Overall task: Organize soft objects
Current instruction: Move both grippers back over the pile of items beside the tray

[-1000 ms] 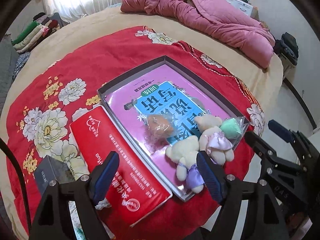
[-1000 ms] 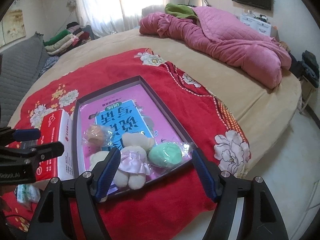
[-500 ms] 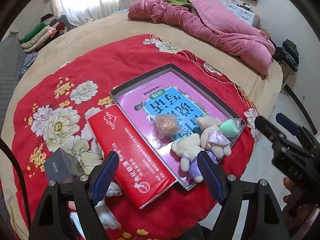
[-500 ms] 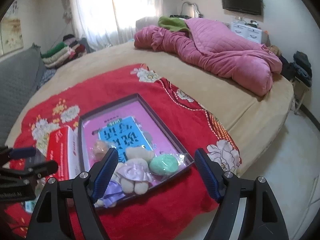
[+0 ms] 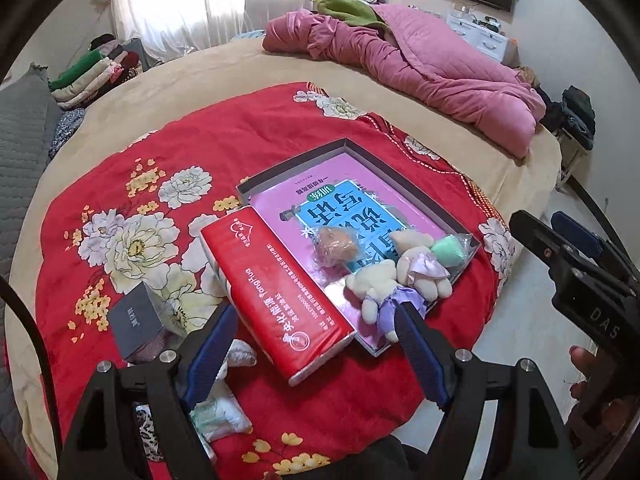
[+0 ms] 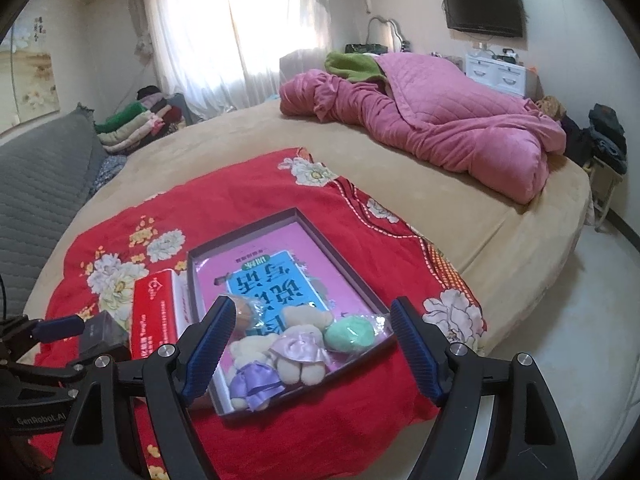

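Observation:
A shallow grey box with a pink book inside lies on a red floral cloth. At its near end lie two cream teddy bears in purple dresses, a bagged orange soft ball and a bagged green one. My left gripper is open and empty, above the cloth's near edge. My right gripper is open and empty, held back from the box's near end.
A red tissue pack lies left of the box. A small dark box and white soft packets lie near the cloth's front left. A pink quilt lies at the back of the round bed. Floor lies to the right.
Both grippers have pulled back and up from the box, so the toys look smaller and more of the cloth and room shows. Both stay open and empty.

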`<state>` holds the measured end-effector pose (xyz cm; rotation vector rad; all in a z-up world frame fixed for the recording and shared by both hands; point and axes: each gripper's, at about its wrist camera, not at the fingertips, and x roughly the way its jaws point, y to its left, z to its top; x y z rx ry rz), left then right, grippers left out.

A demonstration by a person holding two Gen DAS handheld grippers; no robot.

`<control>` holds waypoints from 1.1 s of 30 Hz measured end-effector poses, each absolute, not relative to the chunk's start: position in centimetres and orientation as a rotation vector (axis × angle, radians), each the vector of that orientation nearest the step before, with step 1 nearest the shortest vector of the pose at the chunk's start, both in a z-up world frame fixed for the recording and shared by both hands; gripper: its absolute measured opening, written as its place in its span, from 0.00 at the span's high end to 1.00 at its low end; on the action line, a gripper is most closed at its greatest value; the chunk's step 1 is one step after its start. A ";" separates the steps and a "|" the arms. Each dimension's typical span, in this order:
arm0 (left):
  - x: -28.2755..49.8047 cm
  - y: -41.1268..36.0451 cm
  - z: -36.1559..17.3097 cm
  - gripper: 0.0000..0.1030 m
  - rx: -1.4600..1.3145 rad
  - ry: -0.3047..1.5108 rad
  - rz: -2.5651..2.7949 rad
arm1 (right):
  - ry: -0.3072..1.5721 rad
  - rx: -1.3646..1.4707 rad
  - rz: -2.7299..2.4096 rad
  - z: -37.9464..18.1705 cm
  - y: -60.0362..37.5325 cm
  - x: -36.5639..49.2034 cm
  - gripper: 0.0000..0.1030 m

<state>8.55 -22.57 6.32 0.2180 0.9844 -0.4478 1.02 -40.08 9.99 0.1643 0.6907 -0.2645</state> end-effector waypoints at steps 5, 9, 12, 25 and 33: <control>7.5 -21.5 6.9 0.22 0.212 0.982 -0.452 | 0.683 0.173 -0.239 10.9 -39.1 0.5 0.22; 6.8 -20.2 7.4 0.22 0.200 0.976 -0.437 | 0.690 0.151 -0.216 11.2 -37.4 0.5 0.22; 6.4 -18.7 7.7 0.22 0.187 0.973 -0.416 | 0.688 0.143 -0.192 11.5 -36.1 0.5 0.22; 6.3 -7.9 9.5 0.22 0.084 0.961 -0.245 | 0.686 0.091 -0.073 12.7 -30.3 0.9 0.22; 6.1 0.1 9.7 0.22 -0.017 0.964 -0.112 | 0.690 0.035 0.011 13.0 -26.2 1.1 0.22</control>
